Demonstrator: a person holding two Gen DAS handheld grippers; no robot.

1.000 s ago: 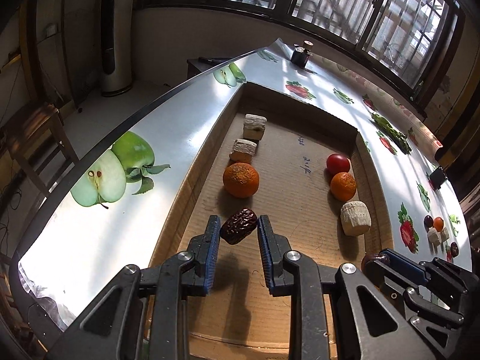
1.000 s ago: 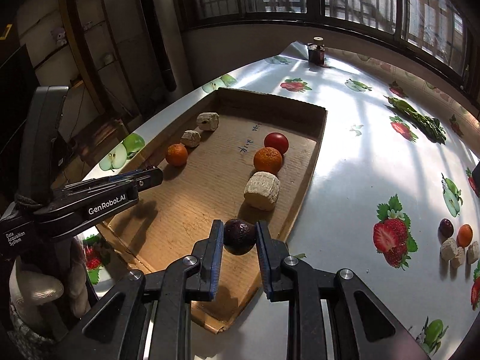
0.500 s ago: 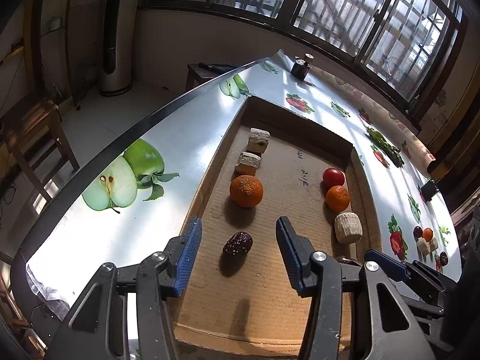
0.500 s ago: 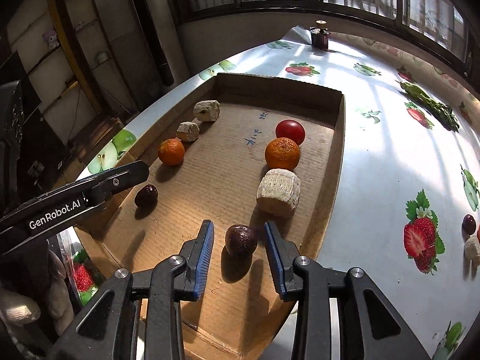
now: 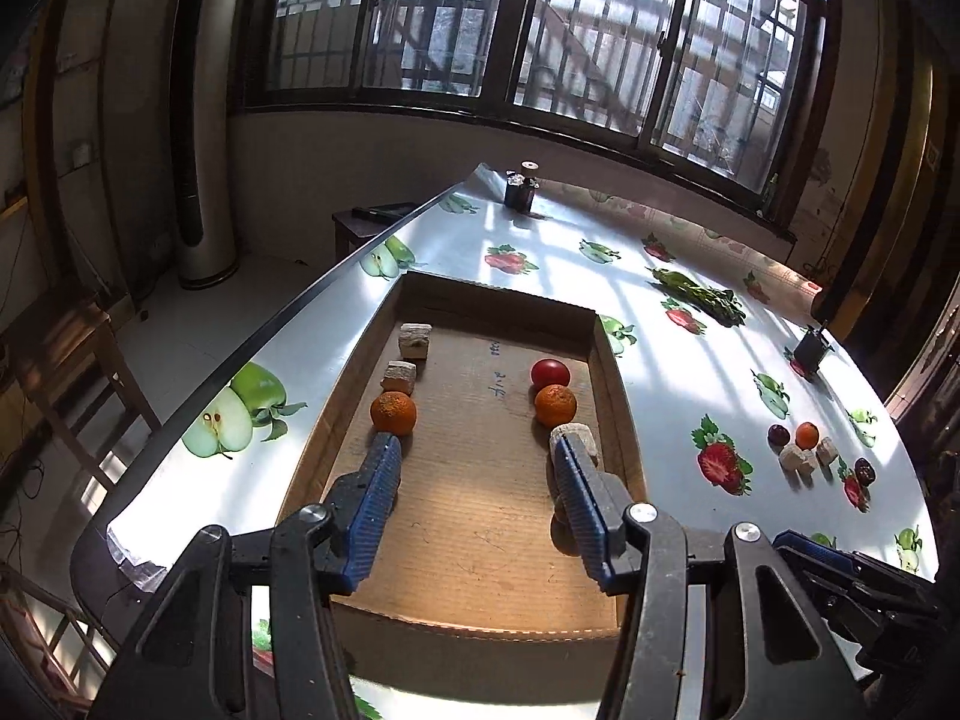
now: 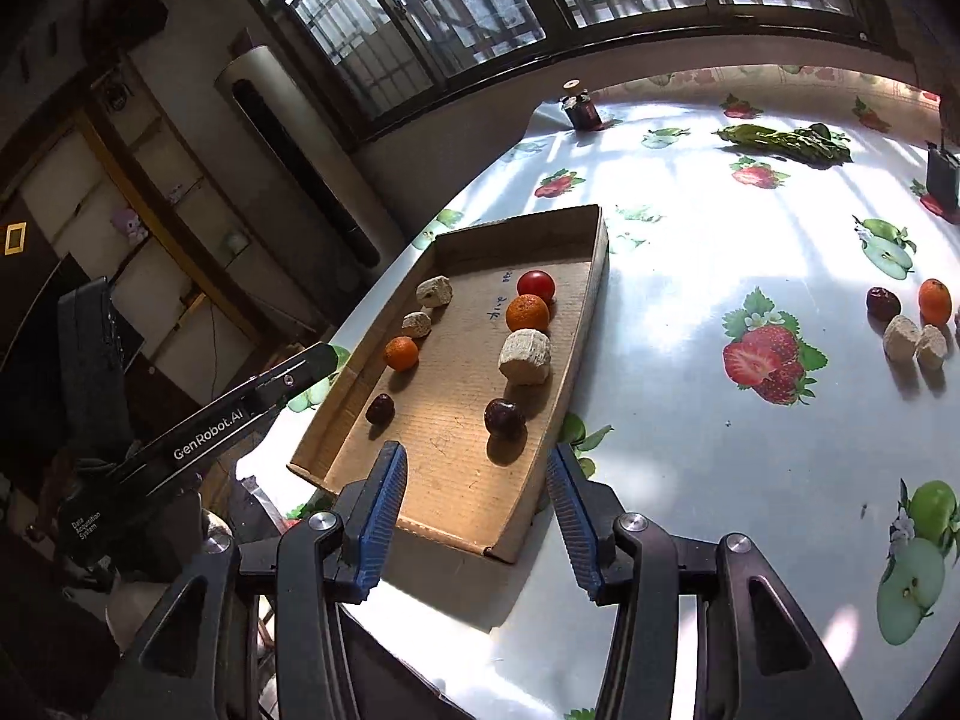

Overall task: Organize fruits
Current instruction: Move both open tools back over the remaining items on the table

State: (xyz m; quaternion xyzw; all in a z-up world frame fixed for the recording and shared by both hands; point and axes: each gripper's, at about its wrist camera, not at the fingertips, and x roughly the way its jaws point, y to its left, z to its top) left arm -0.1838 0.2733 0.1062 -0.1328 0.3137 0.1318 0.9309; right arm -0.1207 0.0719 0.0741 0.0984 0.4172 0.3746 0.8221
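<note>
A cardboard tray (image 6: 591,288) holds two rows of fruit. The left row has two pale chunks (image 6: 433,291), an orange (image 6: 401,353) and a dark date (image 6: 380,408). The right row has a red tomato (image 6: 536,285), an orange (image 6: 527,312), a pale chunk (image 6: 525,355) and a dark round fruit (image 6: 504,416). My right gripper (image 6: 475,451) hangs above the tray's near end, its jaws opening with nothing between them. My left gripper (image 5: 474,447) stands open and empty over the tray (image 5: 480,504). Its fingers hide the date and the dark fruit in the left wrist view.
Loose fruit lies on the fruit-print tablecloth to the right: a dark fruit (image 6: 883,303), an orange (image 6: 935,300) and pale chunks (image 6: 902,336). Green vegetables (image 6: 780,141), a dark jar (image 5: 519,192) and a black object (image 5: 810,348) sit farther back. The table edge (image 5: 270,330) drops off left.
Both grippers were shut on dark fruits over the tray. They let them go onto the cardboard, opened wide, and drew back and upward.
</note>
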